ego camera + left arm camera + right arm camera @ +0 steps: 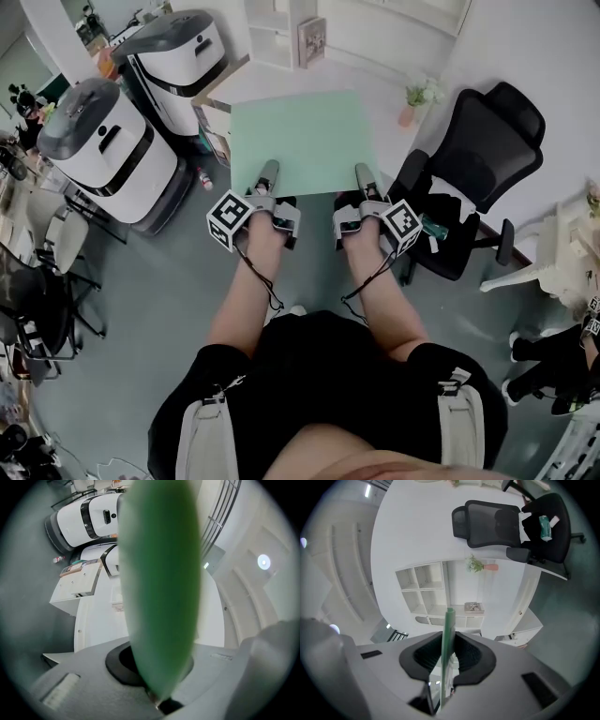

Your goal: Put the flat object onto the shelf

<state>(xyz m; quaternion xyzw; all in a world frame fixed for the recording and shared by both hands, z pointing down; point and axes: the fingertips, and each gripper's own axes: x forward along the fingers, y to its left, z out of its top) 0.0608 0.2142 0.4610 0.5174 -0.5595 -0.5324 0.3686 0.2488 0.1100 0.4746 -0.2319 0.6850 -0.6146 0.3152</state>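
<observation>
Gripping: left gripper (268,171) pinches green board (300,141)
right gripper (362,174): clamped on same green board's near edge
shelf (426,592): white, beyond green board

**Both grippers clamped, arms reaching forward**

We hold our bare forearms (246,300) out side by side. Our left grey two-fingered gripper (269,171) and right grey two-fingered gripper (362,174) point ahead, roughly level, fingers closed on the near edge of the pale green flat sheet (300,136).

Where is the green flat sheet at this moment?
The green sheet is at the centre of the head view, its near edge held by the left gripper and the right gripper, with the black office chair to its right.
</observation>
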